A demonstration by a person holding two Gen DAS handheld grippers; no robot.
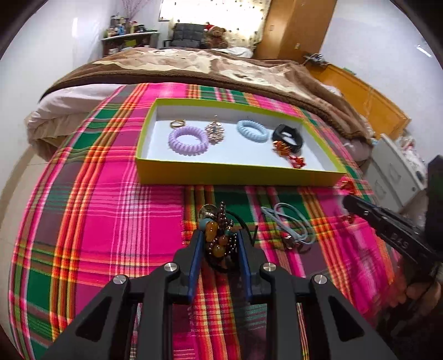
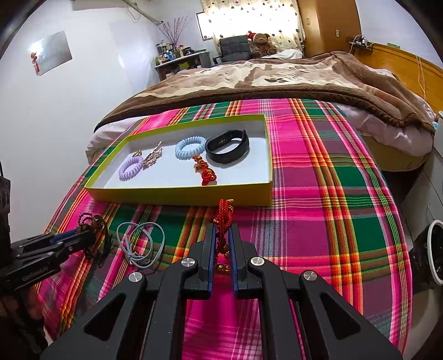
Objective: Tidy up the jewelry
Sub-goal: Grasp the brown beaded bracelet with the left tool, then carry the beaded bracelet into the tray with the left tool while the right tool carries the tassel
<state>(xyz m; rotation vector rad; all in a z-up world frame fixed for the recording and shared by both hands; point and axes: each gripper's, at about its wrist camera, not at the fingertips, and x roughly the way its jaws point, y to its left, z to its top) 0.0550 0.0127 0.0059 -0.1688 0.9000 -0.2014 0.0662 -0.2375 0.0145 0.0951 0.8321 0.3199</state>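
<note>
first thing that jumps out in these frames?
The loud pink-and-green plaid cloth on the bed, with a yellow-green tray on it holding coil hair ties, a black band and trinkets. Nearer, the left gripper is clamped on a beaded bracelet and the right gripper on a red knotted cord.

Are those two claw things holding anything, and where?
Left gripper clamps the beaded bracelet across its bunched beads; right gripper pinches the red knotted cord charm at its lower end.

Daylight is glowing through a dotted curtain (image 2: 249, 19) at the far window. A brown blanket (image 2: 277, 80) is covering the bed, a teddy bear (image 2: 260, 43) is sitting beside a dark chair (image 2: 232, 48), and a wooden wardrobe (image 1: 299, 27) is standing against white walls.
</note>
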